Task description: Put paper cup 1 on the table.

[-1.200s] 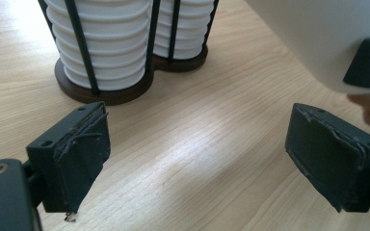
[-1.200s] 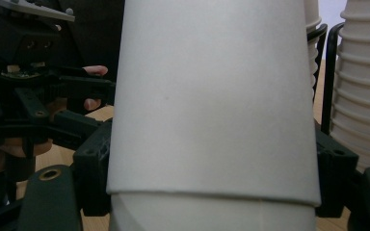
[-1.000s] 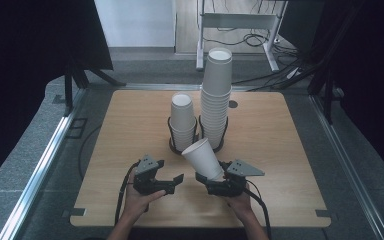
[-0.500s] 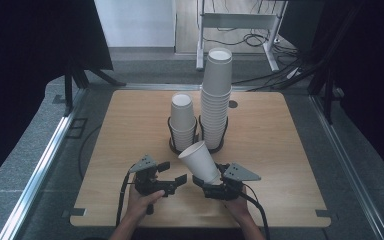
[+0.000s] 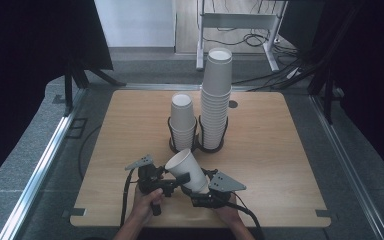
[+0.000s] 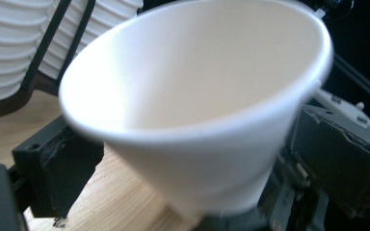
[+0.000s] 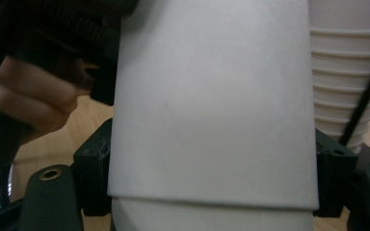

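The cup [image 5: 187, 170] lies tilted at the lower middle of the high view, mouth toward the upper left, above the near edge of the table [image 5: 280, 165]; the right gripper [image 5: 199, 188] clamps its narrow end, both pads flat on the wall in the right gripper view [image 7: 212, 106]; the left gripper [image 5: 176, 180] straddles the rim end, its jaws have just been opening, and in the left gripper view the cup [image 6: 197, 120] sits between them with the pads standing clear of it. The step looks like handing the cup wholly to the right gripper; to do it well, draw the left gripper straight back off the rim without snagging it, keep the right grip firm but not crushing, then bring the cup upright before it goes to a stack. A seam low in the right gripper view may be a second nested cup; I cannot tell. Counted: one loose cup; two stacks, a short one [image 5: 183, 122] and a tall one [image 5: 216, 95] at the frame's centre; two wire holders [image 5: 180, 146] side by side; two grippers; the cups in each stack are too fine to count.
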Tool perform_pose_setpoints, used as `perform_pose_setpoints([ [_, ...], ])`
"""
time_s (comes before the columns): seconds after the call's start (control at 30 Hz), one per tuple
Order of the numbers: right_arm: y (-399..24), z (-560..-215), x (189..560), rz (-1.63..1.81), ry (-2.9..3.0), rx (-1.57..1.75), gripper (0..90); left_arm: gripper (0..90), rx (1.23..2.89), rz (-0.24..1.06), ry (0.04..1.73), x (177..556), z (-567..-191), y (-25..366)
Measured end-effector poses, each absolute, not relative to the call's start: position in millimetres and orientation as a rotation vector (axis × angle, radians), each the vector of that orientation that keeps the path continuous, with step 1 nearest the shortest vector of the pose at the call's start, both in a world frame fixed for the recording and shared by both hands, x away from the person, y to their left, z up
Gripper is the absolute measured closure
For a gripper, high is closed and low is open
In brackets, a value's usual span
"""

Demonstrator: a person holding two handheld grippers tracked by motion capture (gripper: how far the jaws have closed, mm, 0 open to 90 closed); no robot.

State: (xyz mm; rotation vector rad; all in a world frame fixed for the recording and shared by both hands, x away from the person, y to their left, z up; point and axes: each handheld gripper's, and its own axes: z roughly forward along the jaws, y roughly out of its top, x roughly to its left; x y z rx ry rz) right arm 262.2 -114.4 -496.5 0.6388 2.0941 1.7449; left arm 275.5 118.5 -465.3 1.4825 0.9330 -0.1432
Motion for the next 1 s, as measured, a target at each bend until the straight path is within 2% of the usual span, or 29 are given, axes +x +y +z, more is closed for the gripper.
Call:
perform_pose_setpoints([
  [0.13,-105,-500,258,1.713,2.122,0.597,23.6,4.9,1.476,-0.128,0.963,278,-468,116],
  [0.17,-102,-502,257,1.687,2.131,0.585,23.6,8.2,1.458,-0.116,0.972,278,-469,117],
  [0.27,-100,-504,257,1.677,2.134,0.584,23.5,9.1,1.436,-0.133,0.975,279,-470,118],
  [0.8,-101,-503,256,1.641,2.158,0.562,21.6,13.2,1.483,0.0,0.91,269,-467,112],
  [1.0,-106,-504,262,1.677,2.203,0.637,16.7,13.3,1.468,0.032,0.913,268,-466,116],
])
